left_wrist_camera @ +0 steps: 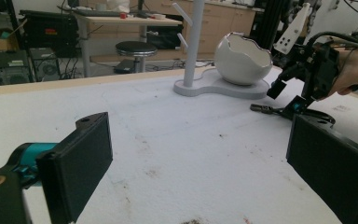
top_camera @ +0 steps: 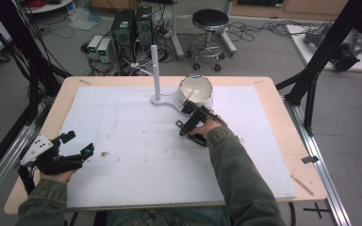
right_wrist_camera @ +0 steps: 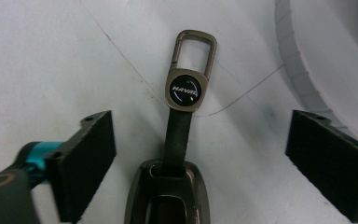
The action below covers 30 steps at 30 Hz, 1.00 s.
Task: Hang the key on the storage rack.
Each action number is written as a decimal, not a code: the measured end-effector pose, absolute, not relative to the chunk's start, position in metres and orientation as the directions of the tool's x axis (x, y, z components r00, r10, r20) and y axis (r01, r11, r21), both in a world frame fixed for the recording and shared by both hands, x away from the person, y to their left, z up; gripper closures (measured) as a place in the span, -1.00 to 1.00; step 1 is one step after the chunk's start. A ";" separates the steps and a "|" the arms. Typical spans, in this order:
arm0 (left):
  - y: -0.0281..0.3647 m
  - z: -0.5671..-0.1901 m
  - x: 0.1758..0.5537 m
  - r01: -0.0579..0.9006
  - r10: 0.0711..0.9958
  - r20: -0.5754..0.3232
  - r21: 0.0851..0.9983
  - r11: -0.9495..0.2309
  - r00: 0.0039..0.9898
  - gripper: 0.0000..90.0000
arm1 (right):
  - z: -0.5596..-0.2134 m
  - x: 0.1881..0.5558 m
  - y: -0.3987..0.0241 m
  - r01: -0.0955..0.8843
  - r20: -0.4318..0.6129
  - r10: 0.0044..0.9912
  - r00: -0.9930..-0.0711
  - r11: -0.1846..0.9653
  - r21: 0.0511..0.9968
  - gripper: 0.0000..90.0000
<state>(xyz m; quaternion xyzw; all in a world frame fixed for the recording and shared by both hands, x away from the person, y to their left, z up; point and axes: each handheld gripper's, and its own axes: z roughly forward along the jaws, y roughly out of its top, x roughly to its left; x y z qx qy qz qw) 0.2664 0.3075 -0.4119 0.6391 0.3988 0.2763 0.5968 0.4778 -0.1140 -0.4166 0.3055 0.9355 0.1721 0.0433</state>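
The worktop (top_camera: 122, 141) carries a white stand (top_camera: 156, 70) with an eggshell-shaped bowl (top_camera: 195, 89) near the middle of its far edge. Just in front of that bowl lies a key fob (right_wrist_camera: 168, 196) with a strap and a carabiner clip (right_wrist_camera: 193, 51). The right tool (right_wrist_camera: 200, 154) hangs over the fob, jaws apart on either side and not touching it. The left tool (left_wrist_camera: 200, 172) rests wide open and empty near the near left corner. This looks like the approach to a grasp; next comes lowering squarely and closing on the fob's body.
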 end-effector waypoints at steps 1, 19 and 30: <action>0.308 -0.412 0.267 0.180 0.839 -0.121 0.983 0.029 0.530 -0.84 | -0.416 0.478 -0.114 0.565 0.038 0.590 -0.807 0.750 0.345 -0.60; 0.308 -0.412 0.268 0.183 0.838 -0.129 0.983 0.036 0.531 -0.84 | -0.413 0.477 -0.110 0.572 0.077 0.578 -0.812 0.763 0.302 0.41; 0.309 -0.412 0.267 0.181 0.839 -0.133 0.983 0.042 0.527 -0.84 | -0.413 0.474 -0.107 0.588 0.047 0.603 -0.796 0.753 0.295 0.65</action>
